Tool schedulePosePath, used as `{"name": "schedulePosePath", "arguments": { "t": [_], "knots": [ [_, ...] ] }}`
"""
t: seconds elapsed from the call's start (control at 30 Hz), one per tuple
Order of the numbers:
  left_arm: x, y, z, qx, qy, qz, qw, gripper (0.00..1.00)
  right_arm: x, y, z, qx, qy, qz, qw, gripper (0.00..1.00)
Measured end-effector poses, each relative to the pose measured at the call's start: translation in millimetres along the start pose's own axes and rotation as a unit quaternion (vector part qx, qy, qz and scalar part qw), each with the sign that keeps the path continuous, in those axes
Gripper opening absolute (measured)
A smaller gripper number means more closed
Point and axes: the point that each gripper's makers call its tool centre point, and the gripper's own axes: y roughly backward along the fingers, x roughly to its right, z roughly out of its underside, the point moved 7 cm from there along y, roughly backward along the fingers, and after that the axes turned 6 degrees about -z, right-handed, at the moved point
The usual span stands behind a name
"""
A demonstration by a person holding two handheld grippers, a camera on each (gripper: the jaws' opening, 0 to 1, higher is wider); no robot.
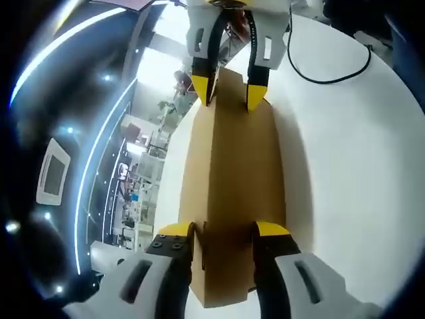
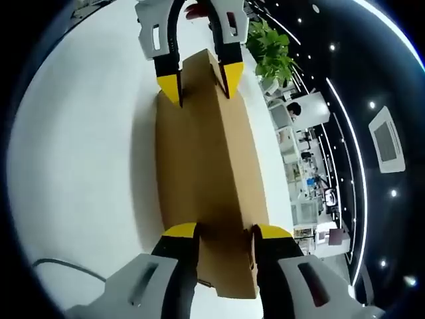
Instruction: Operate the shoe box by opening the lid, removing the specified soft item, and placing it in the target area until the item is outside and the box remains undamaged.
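Observation:
A brown cardboard shoe box [image 1: 242, 173] lies lengthwise on a white table [image 1: 352, 173], lid closed. My left gripper [image 1: 224, 234] has its yellow-tipped jaws pressed on either side of the box's near end. At the far end, my right gripper [image 1: 229, 93] clamps the box the same way. In the right gripper view the box [image 2: 206, 153] runs away from my right gripper [image 2: 226, 234], whose jaws hold the near end, and my left gripper [image 2: 199, 83] holds the far end. What is inside the box is hidden.
A black cable [image 1: 332, 74] loops on the table beside the box, and a cable [image 2: 60, 266] lies at the lower left. The table's edge runs close along one long side of the box. A potted plant [image 2: 271, 46] stands beyond the table.

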Motion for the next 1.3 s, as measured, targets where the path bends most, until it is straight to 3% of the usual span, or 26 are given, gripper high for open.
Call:
{"name": "schedulePosePath", "arguments": {
  "t": [0.6, 0.87, 1.03, 1.13, 1.3],
  "knots": [
    [-21.9, 7.7, -6.3, 0.003, 0.027, -0.01, 0.9996, 0.31, 22.3, 5.9, -6.2, 0.0, -0.007, 0.003, 1.0, 0.31],
    [-24.9, 6.3, -4.0, 0.005, 0.021, -0.015, 0.9997, 0.32, 26.5, 7.0, -4.8, 0.007, 0.013, 0.002, 0.9999, 0.31],
    [-26.1, 7.4, -3.6, 0.005, 0.02, -0.013, 0.9997, 0.32, 29.4, 4.1, 1.0, 0.013, 0.023, -0.015, 0.9995, 0.33],
    [-27.6, 8.3, -4.8, 0.0, 0.023, -0.014, 0.9996, 0.31, 36.9, 2.6, 13.6, -0.004, 0.014, -0.024, 0.9996, 0.35],
    [-35.6, 7.6, -8.3, -0.019, 0.028, -0.026, 0.9991, 0.32, 43.6, 5.5, 15.0, 0.025, 0.047, -0.032, 0.9981, 0.32]
  ]
}}
